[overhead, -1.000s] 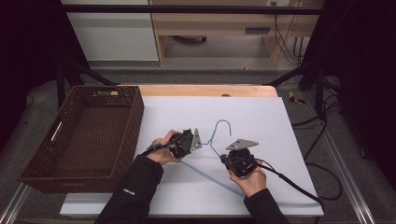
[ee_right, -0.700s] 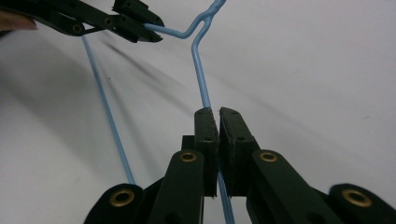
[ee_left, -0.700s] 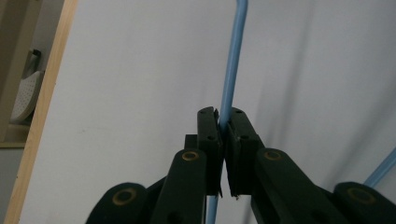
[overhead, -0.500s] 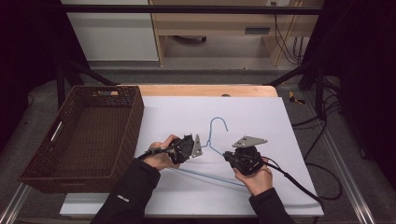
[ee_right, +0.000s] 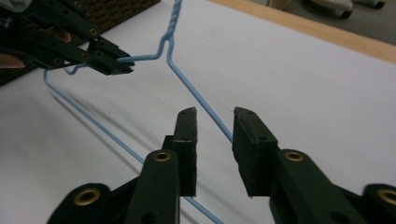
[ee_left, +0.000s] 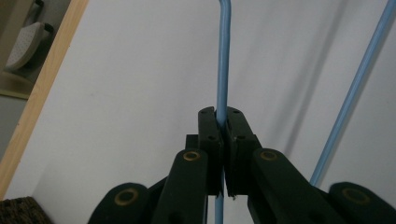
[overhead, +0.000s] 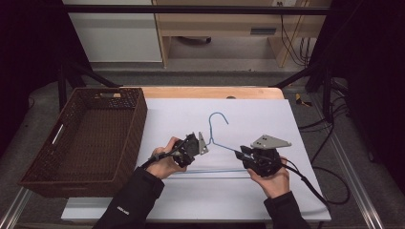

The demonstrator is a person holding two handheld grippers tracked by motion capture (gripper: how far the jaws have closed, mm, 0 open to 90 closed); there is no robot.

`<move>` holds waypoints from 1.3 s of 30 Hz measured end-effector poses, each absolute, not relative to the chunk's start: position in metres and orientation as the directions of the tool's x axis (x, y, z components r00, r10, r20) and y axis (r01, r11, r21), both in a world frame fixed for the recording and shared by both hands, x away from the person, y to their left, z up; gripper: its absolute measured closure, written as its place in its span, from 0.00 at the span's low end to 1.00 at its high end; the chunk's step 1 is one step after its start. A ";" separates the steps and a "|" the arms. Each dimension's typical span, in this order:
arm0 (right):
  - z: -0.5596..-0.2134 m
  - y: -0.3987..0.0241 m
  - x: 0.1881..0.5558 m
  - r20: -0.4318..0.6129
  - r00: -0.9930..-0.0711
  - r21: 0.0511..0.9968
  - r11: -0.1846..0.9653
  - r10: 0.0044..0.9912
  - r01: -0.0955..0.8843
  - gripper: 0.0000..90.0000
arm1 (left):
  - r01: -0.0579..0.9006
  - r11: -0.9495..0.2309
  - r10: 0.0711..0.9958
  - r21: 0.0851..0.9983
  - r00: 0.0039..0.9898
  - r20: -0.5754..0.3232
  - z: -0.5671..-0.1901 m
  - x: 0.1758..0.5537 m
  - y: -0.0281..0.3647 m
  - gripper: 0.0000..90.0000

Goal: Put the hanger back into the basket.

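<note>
Left gripper (ee_left: pixel 223 122) clamped on blue hanger (ee_left: pixel 224 56), right gripper (ee_right: pixel 214 116) just opening around it

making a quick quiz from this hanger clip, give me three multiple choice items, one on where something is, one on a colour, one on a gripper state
1. Where is the wicker basket?
A. at the table's left
B. at the table's right
C. on the hanger

2. What colour is the wire hanger?
A. red
B. light blue
C. black

3. How does the left gripper stand?
A. wide open
B. shut on nothing
C. shut on the hanger

Answers:
1 A, the high view shows it at the left edge.
2 B, the wire is light blue in all three views.
3 C, its pads pinch the wire, while the right gripper stands open around another stretch, its jaws just opened.
</note>
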State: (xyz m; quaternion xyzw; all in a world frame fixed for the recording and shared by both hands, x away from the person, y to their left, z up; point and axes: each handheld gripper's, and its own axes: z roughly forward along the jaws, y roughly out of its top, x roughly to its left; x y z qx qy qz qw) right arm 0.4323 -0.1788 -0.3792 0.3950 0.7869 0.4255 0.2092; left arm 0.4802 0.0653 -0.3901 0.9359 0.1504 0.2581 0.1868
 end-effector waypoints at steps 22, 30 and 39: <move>-0.372 -0.237 0.421 0.044 -0.553 0.919 0.184 0.832 0.350 0.14 | 0.359 -0.755 0.614 0.549 0.680 0.400 -0.351 0.483 0.081 0.97; -0.381 -0.246 0.419 0.057 -0.541 0.910 0.179 0.839 0.373 0.11 | 0.391 -0.716 0.659 0.578 0.652 0.375 -0.331 0.487 0.089 0.97; -0.389 -0.250 0.417 0.062 -0.547 0.907 0.182 0.835 0.380 0.10 | 0.409 -0.673 0.691 0.617 0.644 0.327 -0.304 0.487 0.108 0.97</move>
